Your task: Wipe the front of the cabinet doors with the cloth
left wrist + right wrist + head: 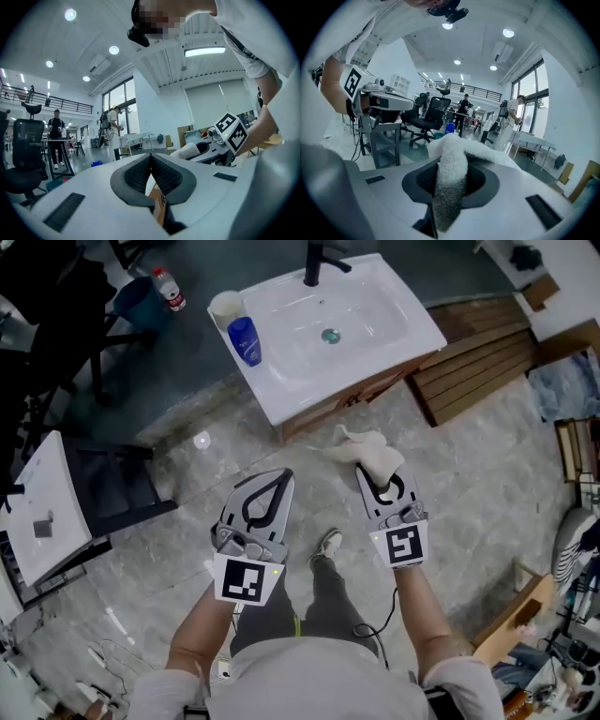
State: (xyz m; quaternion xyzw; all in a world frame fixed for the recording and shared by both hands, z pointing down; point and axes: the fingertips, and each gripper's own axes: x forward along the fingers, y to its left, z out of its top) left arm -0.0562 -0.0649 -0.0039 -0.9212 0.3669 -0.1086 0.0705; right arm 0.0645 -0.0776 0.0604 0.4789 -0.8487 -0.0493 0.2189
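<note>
Below the head camera a grey marbled floor [469,484] spreads out, and on it stands the washbasin cabinet [272,390], its white top seen almost from overhead and only a narrow strip of its wooden front [352,395] showing under the near edge. Right of the cabinet, touching or just beside its corner, lies a slatted wooden platform [478,357]. Nearer the person than the cabinet's front, both arms reach forward side by side. The left gripper [284,474] points toward the cabinet's near left corner; its own view shows the two dark pads pressed tip to tip with nothing between them. The right gripper [362,471] points toward the middle of the front, and its jaws are clamped on a cream cloth [370,454]. In the right gripper view the towelling [452,178] fills the gap between the pads and flops over the tips. From above, the loose part of the cloth hangs out toward the cabinet, close to the wooden front; whether it touches the wood cannot be told. On the cabinet's top, at its left end beside the bowl, a blue bottle [246,341] stands with a pale cup [226,307] just behind it, and a black tap [314,261] rises at the far edge.
</note>
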